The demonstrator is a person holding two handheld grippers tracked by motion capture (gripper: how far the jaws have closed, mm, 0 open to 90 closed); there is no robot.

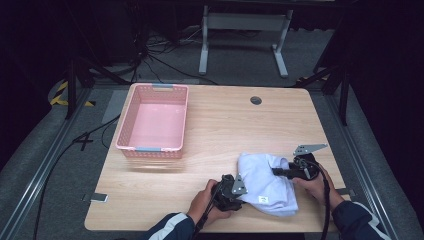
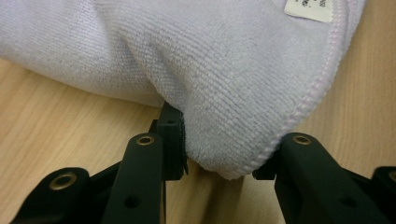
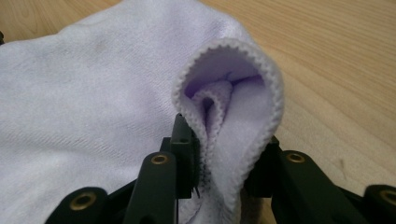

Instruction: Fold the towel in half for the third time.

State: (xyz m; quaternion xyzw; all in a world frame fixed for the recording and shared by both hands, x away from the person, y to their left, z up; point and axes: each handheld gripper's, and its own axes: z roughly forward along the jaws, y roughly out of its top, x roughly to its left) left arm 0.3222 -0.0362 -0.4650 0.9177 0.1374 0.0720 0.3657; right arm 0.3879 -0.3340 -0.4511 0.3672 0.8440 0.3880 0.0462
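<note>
- Lying rumpled on the near right part of the pale wood-grain desk (image 1: 210,145), a soft lavender-white cloth (image 1: 265,180) sat between the person's two hands.
- The left gripper (image 1: 234,192) met the cloth's near left edge; in the left gripper view its black jaws pinched a rounded fold of the cloth (image 2: 224,84), the stitched hem bulging between the pads.
- The weave looked fine and ribbed, like microfibre towelling, with a small white label (image 2: 310,8) sewn by the hem.
- The right gripper (image 1: 280,171) came at the cloth's far right corner; in the right gripper view its jaws clamped a curled, tube-like loop of the cloth (image 3: 229,107), the scalloped edge rolled over a darker purple hollow.
- No earlier view was given, so I tell only the hold: both pairs of jaws stood narrow, pressed on fabric.
- A pink plastic basket (image 1: 131,122) with perforated walls and grey handle strips stood on the far left of the desk, well apart from the cloth.
- A round dark cable port (image 1: 256,100) sat near the desk's far edge.
</note>
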